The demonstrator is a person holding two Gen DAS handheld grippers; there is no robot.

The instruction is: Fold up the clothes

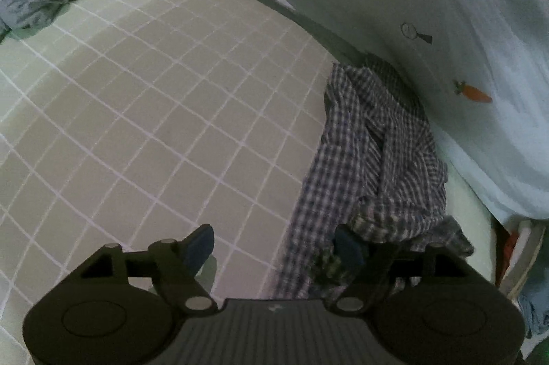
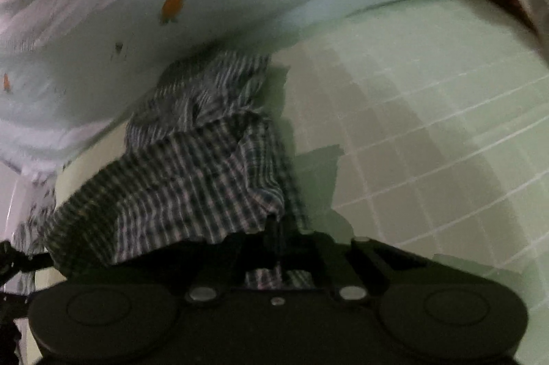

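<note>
My left tongs hang spread beside the checked shirt, while my right tongs seemingly pinch its near edge on the gridded sheet.

Dim, blotchy, motion-blurred frames with dark fisheye corners.
</note>
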